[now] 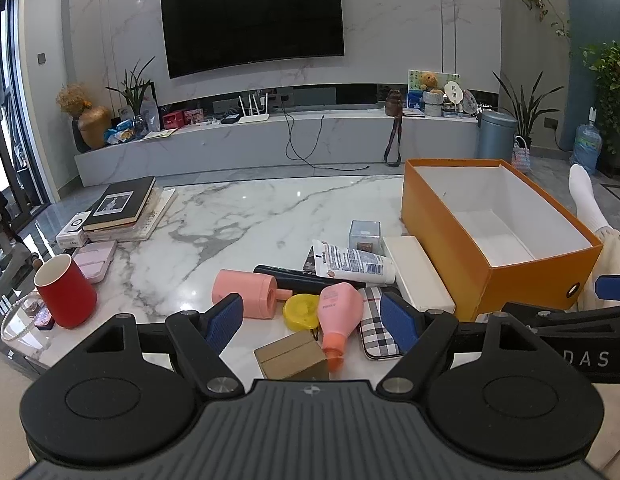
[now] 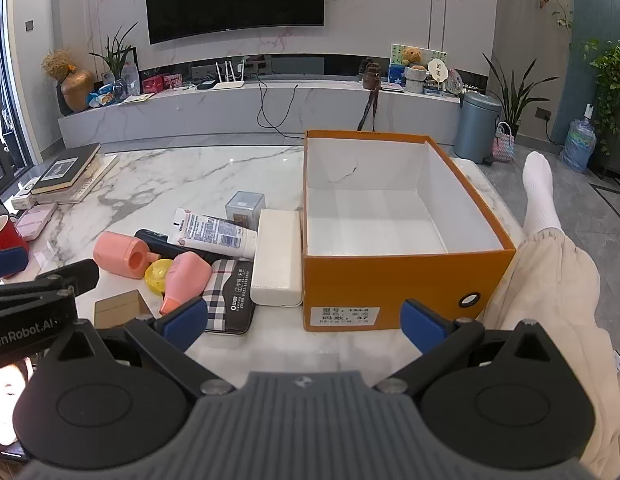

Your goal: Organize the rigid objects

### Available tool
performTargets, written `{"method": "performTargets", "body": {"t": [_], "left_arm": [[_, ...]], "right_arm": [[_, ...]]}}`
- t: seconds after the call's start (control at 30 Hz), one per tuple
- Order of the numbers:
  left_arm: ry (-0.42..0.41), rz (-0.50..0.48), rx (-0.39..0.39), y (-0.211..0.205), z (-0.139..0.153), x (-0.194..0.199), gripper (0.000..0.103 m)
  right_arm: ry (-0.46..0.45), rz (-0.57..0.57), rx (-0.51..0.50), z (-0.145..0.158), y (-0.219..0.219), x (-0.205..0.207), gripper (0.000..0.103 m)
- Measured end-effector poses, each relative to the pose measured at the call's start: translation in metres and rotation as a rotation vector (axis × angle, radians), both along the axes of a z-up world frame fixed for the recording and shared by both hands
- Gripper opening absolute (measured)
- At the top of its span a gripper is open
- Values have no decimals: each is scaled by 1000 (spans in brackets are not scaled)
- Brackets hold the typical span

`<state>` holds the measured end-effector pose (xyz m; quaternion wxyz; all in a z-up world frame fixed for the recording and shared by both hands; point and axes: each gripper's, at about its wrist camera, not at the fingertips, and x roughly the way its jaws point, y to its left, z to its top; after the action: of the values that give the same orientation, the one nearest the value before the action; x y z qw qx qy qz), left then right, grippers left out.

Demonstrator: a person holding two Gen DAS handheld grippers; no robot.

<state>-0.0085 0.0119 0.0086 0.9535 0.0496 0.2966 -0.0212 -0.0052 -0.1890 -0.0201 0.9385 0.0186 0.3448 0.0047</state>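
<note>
Marble table (image 1: pixel 250 216) cluttered, both our grippers wide open and empty, so we should square the left gripper (image 1: pixel 311 320) over the pink bottle (image 1: pixel 339 312) before lifting it to the orange box (image 2: pixel 389 280).

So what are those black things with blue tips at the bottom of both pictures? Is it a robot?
Not a robot. A person holds two grabber tools, one in each hand, and each tool carries a camera looking forward along its fingers. One picture comes from the left gripper, the other from the right gripper. Both are open and hold nothing. On the marble table stands an open orange box, with nothing inside. Beside it lies a pile: a long white case, a white tube, a pink bottle, a checked wallet, a yellow disc and a small cardboard box. A red cup stands further left.
</note>
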Motion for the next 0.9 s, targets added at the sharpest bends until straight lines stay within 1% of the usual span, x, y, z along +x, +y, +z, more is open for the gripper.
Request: {"method": "performTargets", "body": {"t": [0.27,0.43,0.53,0.6,0.67,0.73,0.77,0.8,0.83,0.9], "left_arm": [[14,-6,-7,2,-6,2,92],[34,-9,-17,8,-8,6,92],[69,-31,-20,14,-10,10,87],[100,-53,-43,19,-13,14,85],[147,-95,-68,26,-15,18,80],[189,-145,-68,33,-18,24,77],[209,-162,-56,35,-20,27,75],[225,-171,-46,39,-22,30,74],[239,-179,-40,42,-24,33,74],[277,-181,-51,49,-26,40,74]], "right_arm": [[16,5,-2,-2,2,4,101],[24,14,14,-8,2,9,101],[20,42,47,-14,2,11,101],[23,55,48,-16,5,15,101],[33,77,56,-17,8,19,101],[41,106,83,-17,11,23,100],[45,119,89,-17,13,25,96],[50,135,86,-18,16,28,89],[56,149,78,-20,20,31,86],[71,179,74,-23,27,37,77]]}}
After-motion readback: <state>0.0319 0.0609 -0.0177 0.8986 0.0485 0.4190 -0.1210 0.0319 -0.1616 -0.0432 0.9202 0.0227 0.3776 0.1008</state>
